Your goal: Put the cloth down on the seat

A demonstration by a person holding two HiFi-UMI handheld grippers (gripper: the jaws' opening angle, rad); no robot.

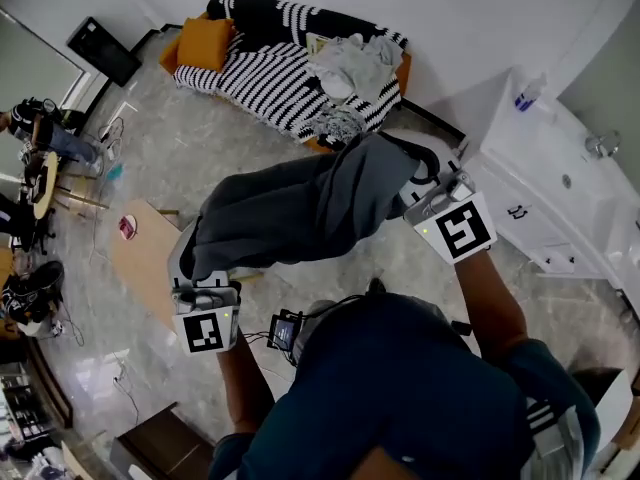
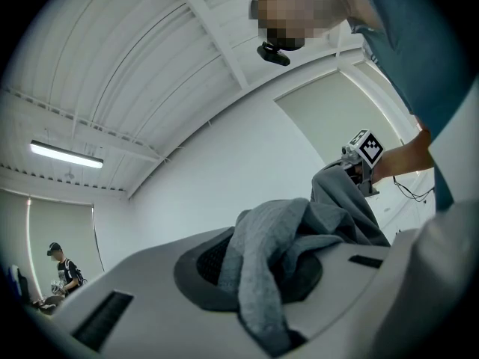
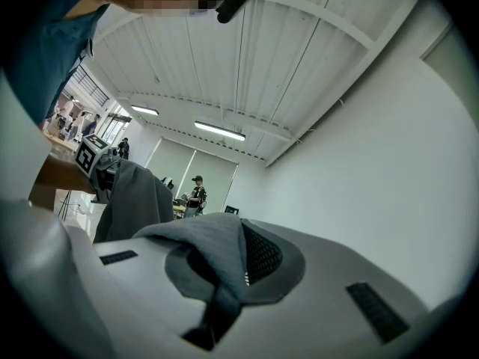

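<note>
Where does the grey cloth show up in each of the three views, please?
Head view: the grey cloth spans the middle, stretched between the left gripper and the right gripper.
Left gripper view: bunched in the jaws at lower centre, running up-right.
Right gripper view: pinched at lower centre, also hanging at the left.
Shared landmark: each gripper's marker cube, seen in the head view and the other gripper's view.

White counter (image 1: 545,158) at right, bottle (image 1: 528,95) on top. Wooden counter (image 1: 150,258) at left, pink item (image 1: 127,227) on it. Orange cushion (image 1: 205,40) and pale clothes pile (image 1: 350,63) at top. Black screen (image 1: 104,50) at top left.
</note>
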